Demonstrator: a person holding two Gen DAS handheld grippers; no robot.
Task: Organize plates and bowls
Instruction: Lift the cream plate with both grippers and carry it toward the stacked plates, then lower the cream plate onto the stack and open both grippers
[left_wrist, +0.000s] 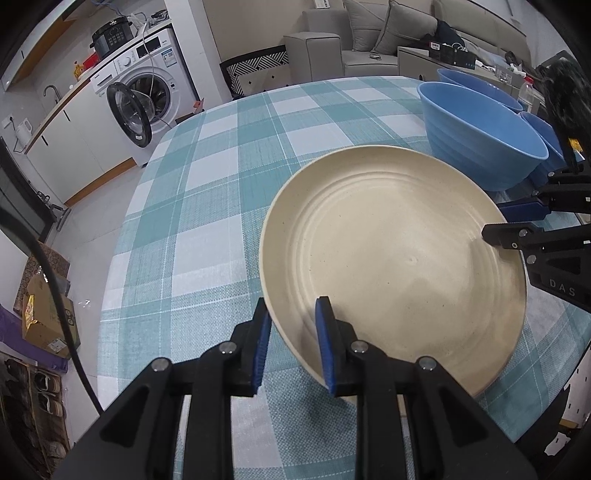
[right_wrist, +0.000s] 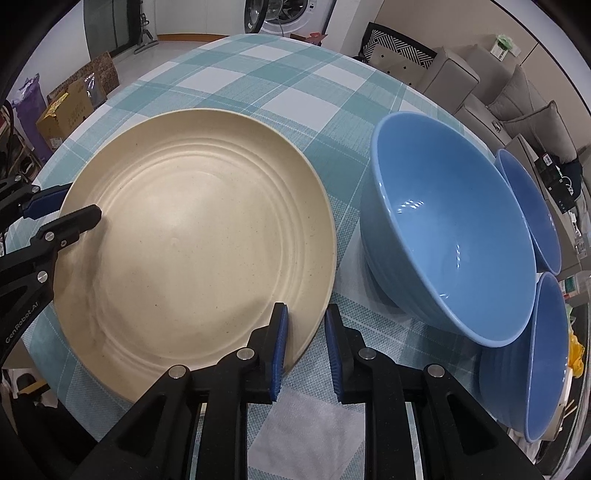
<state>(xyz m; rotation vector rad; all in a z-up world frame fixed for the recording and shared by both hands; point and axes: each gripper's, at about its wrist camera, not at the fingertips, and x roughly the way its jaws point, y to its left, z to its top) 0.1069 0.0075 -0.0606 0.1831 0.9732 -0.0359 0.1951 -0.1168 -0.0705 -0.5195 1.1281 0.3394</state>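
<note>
The cream plate (left_wrist: 391, 254) lies on the checked tablecloth (left_wrist: 207, 206), with one gripper at each of two opposite rim sections. The left gripper (left_wrist: 293, 345) straddles the rim: one blue pad (left_wrist: 325, 343) sits over the plate's inner face, the other outside and below the edge, the jaws narrowed around the rim; firm contact cannot be confirmed. The right gripper (right_wrist: 306, 350) straddles the opposite rim likewise, one pad inside and one outside, at a similar narrow gap, and grip is again uncertain. This two-point placement probably serves to keep the wide, shallow plate level when lifted. Three blue bowls stand just beside the plate: the nearest bowl (right_wrist: 450, 236), the second bowl (right_wrist: 532, 206) behind it and the third bowl (right_wrist: 543, 354) at the table edge, all upright and not yet stacked. The plate likely needs moving clear first. Beyond the table are a washing machine (left_wrist: 144, 96) with its door open, a grey sofa (left_wrist: 388, 33) and cardboard boxes (left_wrist: 44, 317) on the floor.
</note>
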